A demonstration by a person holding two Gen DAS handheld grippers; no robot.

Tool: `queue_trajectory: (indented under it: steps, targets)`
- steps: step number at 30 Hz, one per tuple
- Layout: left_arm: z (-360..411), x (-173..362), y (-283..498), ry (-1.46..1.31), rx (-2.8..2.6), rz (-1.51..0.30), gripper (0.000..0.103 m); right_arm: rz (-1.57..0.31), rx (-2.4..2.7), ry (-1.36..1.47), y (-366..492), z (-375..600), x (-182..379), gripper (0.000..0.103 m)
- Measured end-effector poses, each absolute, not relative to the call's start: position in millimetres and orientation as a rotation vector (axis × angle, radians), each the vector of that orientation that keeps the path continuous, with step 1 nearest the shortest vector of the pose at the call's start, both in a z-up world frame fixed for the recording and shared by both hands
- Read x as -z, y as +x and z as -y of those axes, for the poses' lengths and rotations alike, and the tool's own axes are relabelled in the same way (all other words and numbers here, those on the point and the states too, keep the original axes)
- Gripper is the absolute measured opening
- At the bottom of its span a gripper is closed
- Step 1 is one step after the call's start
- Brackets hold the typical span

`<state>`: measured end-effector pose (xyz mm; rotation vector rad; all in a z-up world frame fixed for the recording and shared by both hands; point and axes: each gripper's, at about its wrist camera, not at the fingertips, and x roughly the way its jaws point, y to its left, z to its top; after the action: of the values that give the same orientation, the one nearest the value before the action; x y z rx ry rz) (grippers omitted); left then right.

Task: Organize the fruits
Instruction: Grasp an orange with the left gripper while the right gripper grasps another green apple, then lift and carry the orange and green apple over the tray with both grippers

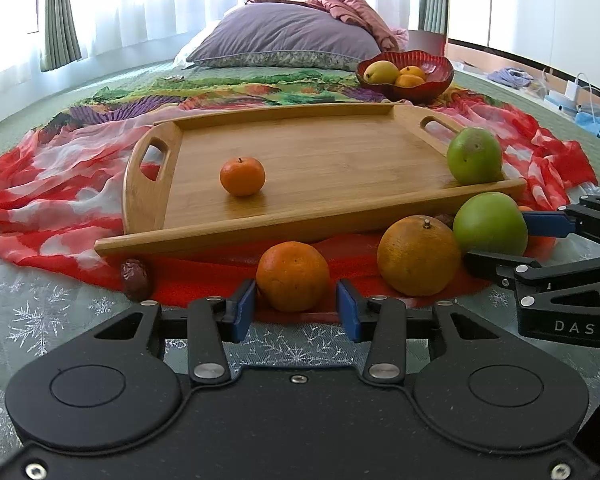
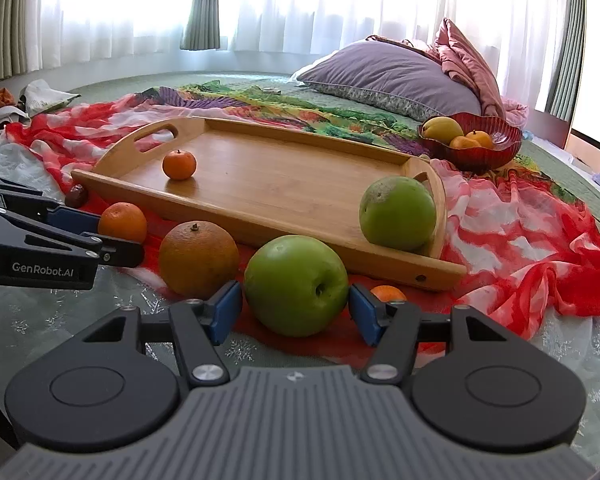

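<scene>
A wooden tray point(image 1: 320, 216) point(image 2: 260, 216) lies on a red patterned cloth and holds a small mandarin point(image 1: 242, 176) point(image 2: 179, 165) and a green apple point(image 1: 474, 156) point(image 2: 398, 213). In front of the tray lie a small orange point(image 1: 293, 276) point(image 2: 123, 222), a bigger dull orange point(image 1: 418, 255) point(image 2: 198, 258) and a second green apple point(image 1: 490, 224) point(image 2: 296, 286). My left gripper point(image 1: 296, 312) is open with its pads on either side of the small orange. My right gripper point(image 2: 296, 312) is open around the second green apple, with small gaps at both pads.
A red bowl point(image 1: 436, 80) point(image 2: 496, 152) with yellow and orange fruit stands beyond the tray's right end. A dark date point(image 1: 137, 279) point(image 2: 76, 196) lies by the tray's near left corner. Another small orange point(image 2: 388, 293) peeks behind my right pad. A purple pillow point(image 1: 284, 36) lies behind.
</scene>
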<state>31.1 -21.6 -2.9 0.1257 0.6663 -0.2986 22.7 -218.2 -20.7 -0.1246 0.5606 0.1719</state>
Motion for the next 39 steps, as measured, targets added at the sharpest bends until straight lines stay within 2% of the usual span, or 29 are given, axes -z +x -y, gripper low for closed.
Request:
queue_trajectory:
  steps: [9, 11, 13, 29, 39]
  targets:
    - [25, 5, 35, 0.129, 0.291, -0.651, 0.040, -0.557, -0.161, -0.135, 27, 215, 23, 0.071]
    - [26, 6, 37, 0.129, 0.280, -0.646, 0.038, -0.557, -0.163, -0.132, 27, 215, 23, 0.062]
    - [26, 5, 37, 0.126, 0.274, -0.640, 0.037, -0.556, -0.160, -0.131, 26, 214, 22, 0.061]
    - [29, -22, 31, 0.140, 0.272, -0.554, 0.036, -0.481, -0.145, -0.077, 17, 222, -3, 0.061]
    - [16, -69, 82, 0.103, 0.273, -0.537, 0.036, -0.436, -0.117, -0.044, 44, 230, -45, 0.061]
